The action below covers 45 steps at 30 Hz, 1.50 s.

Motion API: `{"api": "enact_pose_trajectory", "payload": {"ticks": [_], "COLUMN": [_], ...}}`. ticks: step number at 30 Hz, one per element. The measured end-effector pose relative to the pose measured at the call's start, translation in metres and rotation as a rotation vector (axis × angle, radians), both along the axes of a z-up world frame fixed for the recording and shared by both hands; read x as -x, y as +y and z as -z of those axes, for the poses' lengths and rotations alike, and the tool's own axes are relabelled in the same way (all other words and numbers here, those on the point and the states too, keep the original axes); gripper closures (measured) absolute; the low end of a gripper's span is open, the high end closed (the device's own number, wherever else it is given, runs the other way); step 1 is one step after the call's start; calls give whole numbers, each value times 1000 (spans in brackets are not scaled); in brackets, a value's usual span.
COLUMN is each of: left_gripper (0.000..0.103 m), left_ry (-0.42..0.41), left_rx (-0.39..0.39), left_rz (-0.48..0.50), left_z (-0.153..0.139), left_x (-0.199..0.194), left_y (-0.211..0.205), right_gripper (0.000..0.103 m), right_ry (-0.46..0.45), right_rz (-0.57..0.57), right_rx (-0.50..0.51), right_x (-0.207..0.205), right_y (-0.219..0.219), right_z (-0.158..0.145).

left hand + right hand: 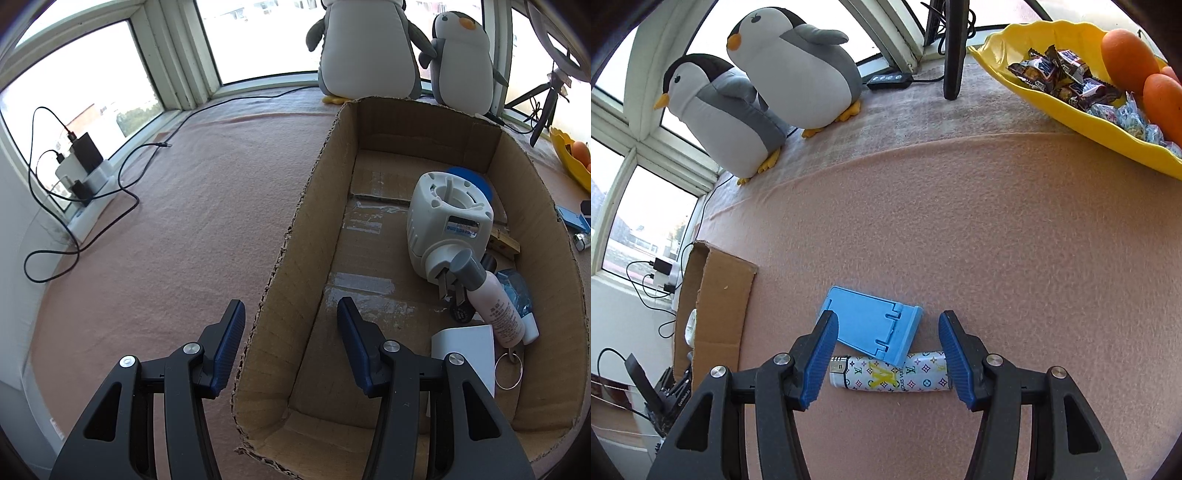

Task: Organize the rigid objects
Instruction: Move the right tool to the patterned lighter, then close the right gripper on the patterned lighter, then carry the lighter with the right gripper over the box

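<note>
Now my right fingers (pixel 886 354) hover parted over the lighter (pixel 890 376); left fingers (pixel 291 343) straddle the box (pixel 295 236) wall, gripping nothing.

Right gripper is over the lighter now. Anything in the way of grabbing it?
Partly. The blue stand lies with one corner overlapping the lighter from above. The right gripper is open, its fingers straddling both, so closing may catch the stand too. Nothing else visible blocks it.
</note>
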<state>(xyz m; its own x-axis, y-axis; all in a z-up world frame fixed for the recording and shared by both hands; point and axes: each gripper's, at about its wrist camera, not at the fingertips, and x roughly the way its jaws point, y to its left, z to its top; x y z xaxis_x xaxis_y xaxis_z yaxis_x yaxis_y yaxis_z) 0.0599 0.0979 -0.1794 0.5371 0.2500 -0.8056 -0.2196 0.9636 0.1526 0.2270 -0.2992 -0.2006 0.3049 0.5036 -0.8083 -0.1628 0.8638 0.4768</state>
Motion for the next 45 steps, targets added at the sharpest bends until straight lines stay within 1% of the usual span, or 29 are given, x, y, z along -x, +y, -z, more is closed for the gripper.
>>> {"api": "enact_pose_trajectory", "payload": {"ticks": [8,14,17,20,22,26,27,31,37,45], "left_gripper": [51,51,51,51,51,51,51,51,51,51], "left_ry": [-2,-5,-4,-5,-5,-8,-8,-9,-9,-11], "left_rx": [1,4,4,9,14,19,20,21,22,27], "left_rz": [1,3,4,4,3,1,0,-1,-1,-2], "left_z": [0,0,0,0,0,0,0,0,0,1], "left_x": [0,1,1,1,0,1,1,1,1,1], "left_y": [0,1,1,1,1,1,1,1,1,1], "right_gripper": [50,50,50,51,56,65,70,82,82,82], "right_ry": [37,10,-53,-94,-113,-119,-115,-94,-106,-139], "right_rz": [-38,-73,-113,-152,-169,-188,-188,-190,-180,-125], "right_rx": [-52,3,158,304,388,477,487,495,508,451], "right_x": [26,51,60,64,66,68,67,67,75,89], "right_y": [2,23,46,68,78,83,82,80,86,93], "right_z": [4,3,-1,-1,0,2,1,0,-1,-9]}}
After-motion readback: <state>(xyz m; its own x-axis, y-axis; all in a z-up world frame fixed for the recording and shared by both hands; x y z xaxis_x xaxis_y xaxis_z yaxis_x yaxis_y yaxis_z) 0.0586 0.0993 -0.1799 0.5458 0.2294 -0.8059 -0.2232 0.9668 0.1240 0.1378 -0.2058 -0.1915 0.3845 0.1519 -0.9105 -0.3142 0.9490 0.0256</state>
